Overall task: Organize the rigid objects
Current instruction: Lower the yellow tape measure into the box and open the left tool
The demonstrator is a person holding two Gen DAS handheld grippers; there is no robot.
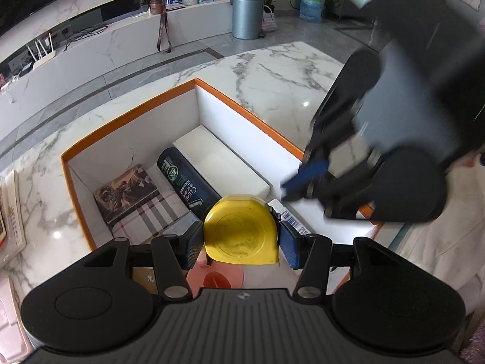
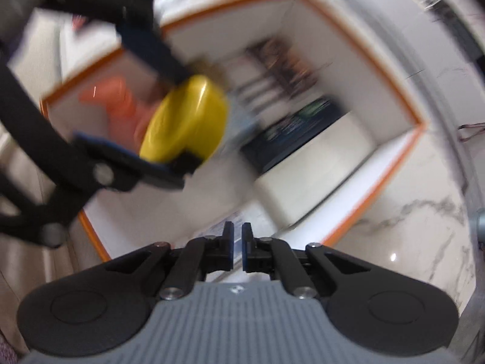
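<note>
My left gripper is shut on a yellow tape measure and holds it above the near part of an orange-rimmed white box. The same tape measure shows blurred in the right wrist view, between the left gripper's blue pads, over the box. My right gripper has its jaws nearly together with a thin gap and nothing between them. It hovers over the box's right wall and appears blurred in the left wrist view.
In the box lie a black CLEAR bottle, a white block, a dark picture book, a plaid item, a pink-orange object and a barcoded white item. The box stands on a marble table.
</note>
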